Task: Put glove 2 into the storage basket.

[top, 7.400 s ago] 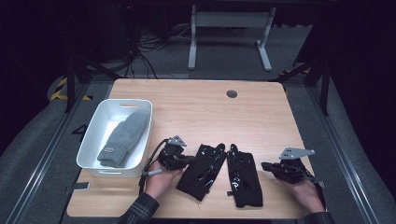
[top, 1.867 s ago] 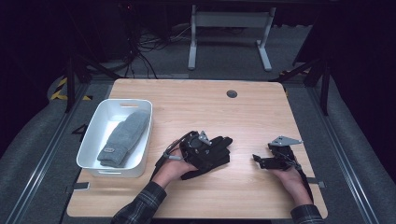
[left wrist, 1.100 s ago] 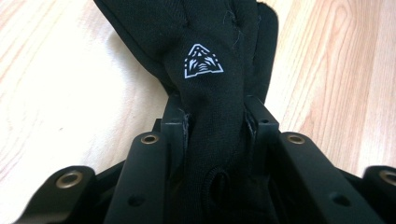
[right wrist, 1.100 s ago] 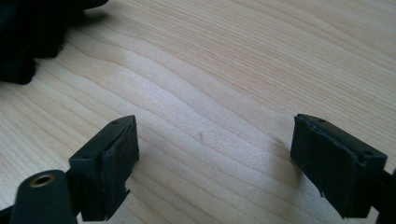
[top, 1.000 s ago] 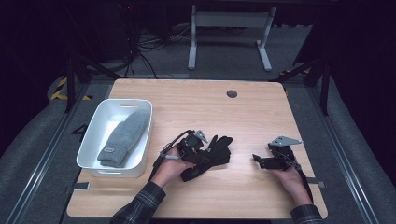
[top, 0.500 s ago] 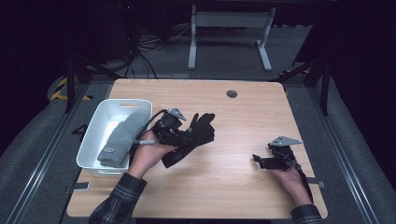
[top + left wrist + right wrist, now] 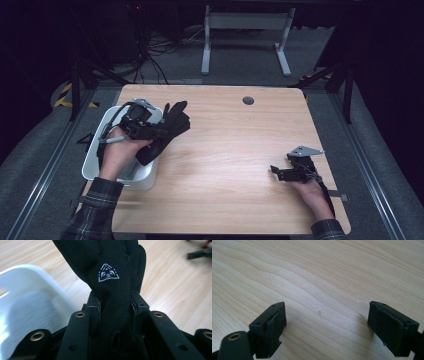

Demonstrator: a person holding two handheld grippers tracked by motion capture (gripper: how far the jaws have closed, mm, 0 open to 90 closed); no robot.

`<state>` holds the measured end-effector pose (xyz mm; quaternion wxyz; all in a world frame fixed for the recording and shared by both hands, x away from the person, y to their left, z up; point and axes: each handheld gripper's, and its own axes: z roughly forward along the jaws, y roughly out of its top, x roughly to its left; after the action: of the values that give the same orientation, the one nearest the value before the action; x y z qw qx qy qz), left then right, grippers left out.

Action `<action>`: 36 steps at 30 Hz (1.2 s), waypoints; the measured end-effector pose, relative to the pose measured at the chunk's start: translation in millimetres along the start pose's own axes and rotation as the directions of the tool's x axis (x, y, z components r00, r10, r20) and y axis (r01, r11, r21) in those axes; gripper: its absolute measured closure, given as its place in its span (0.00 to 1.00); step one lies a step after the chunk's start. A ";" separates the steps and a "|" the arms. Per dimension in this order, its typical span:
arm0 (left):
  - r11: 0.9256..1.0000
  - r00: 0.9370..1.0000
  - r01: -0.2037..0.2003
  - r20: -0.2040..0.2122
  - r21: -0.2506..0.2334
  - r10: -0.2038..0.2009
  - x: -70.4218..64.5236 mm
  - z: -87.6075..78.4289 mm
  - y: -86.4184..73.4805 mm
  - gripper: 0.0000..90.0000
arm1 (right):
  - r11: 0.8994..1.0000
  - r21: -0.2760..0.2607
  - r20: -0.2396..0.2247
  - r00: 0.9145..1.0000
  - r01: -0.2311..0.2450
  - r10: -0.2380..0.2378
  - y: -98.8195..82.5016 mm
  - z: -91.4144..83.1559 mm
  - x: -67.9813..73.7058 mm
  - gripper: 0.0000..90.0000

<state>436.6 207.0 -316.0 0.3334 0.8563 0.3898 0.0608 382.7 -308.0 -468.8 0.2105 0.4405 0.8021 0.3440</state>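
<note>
Pinching a black glove (image 7: 112, 290) between its jaws, the left gripper (image 7: 150, 131) is held up off the table over the right rim of the white bin (image 7: 95, 165). Left gripper view: both pads pressed into the fabric on either side, cloth bunched between them; a small white triangular logo (image 7: 108, 273) sits on the glove just beyond the jaws. High view: the glove (image 7: 167, 131) hangs from the grip, its fingers pointing up and away toward the far side, its lower end drooping over the bin's right edge. The left hand (image 7: 120, 152) wraps the gripper body from below, above the bin, with a plaid sleeve (image 7: 95, 210) behind it. The bin sits at the left edge of the wooden table (image 7: 230, 165); its contents are hidden by hand and gripper, cannot tell. Right gripper (image 7: 286, 172): jaws spread wide, nothing between them. Right gripper view shows the two pads (image 7: 274, 325) well apart with bare wood grain (image 7: 322, 290) between and beyond. It rests low near the right front of the table, held by the right hand (image 7: 310, 192), grey three-cornered plate (image 7: 305, 150) on top, well apart from the glove and bin. A small dark round hole (image 7: 248, 100) lies in the tabletop near the far edge.
</note>
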 end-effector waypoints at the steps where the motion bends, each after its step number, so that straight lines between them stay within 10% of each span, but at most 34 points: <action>1: 1.000 1.000 0.017 -0.008 -0.003 -0.017 5.4 -3.0 -3.3 0.76 | 1.000 0.001 0.002 1.000 0.000 0.000 0.0 -0.1 0.1 0.18; 18: 0.976 0.973 0.211 -0.108 0.048 -0.205 65.0 3.0 -55.6 0.74 | 1.000 0.001 0.003 1.000 -0.001 0.001 0.0 0.0 0.3 0.18; 23: 0.967 0.960 0.247 -0.151 0.060 -0.236 71.5 10.6 -59.8 0.48 | 1.000 0.001 0.003 1.000 -0.002 0.002 0.0 0.0 0.3 0.18; 29: 0.979 0.965 0.203 -0.177 0.028 -0.195 66.4 7.6 -53.4 0.21 | 1.000 0.001 0.002 1.000 -0.001 0.001 0.0 0.0 0.2 0.18; 36: 0.990 0.979 0.136 -0.150 -0.024 -0.138 45.6 0.7 -40.2 0.17 | 1.000 0.000 0.002 1.000 0.000 0.000 0.0 0.0 0.4 0.18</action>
<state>443.1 258.0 -348.5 0.3122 0.8181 0.4713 0.1052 382.5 -307.7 -468.8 0.2111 0.4408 0.8020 0.3435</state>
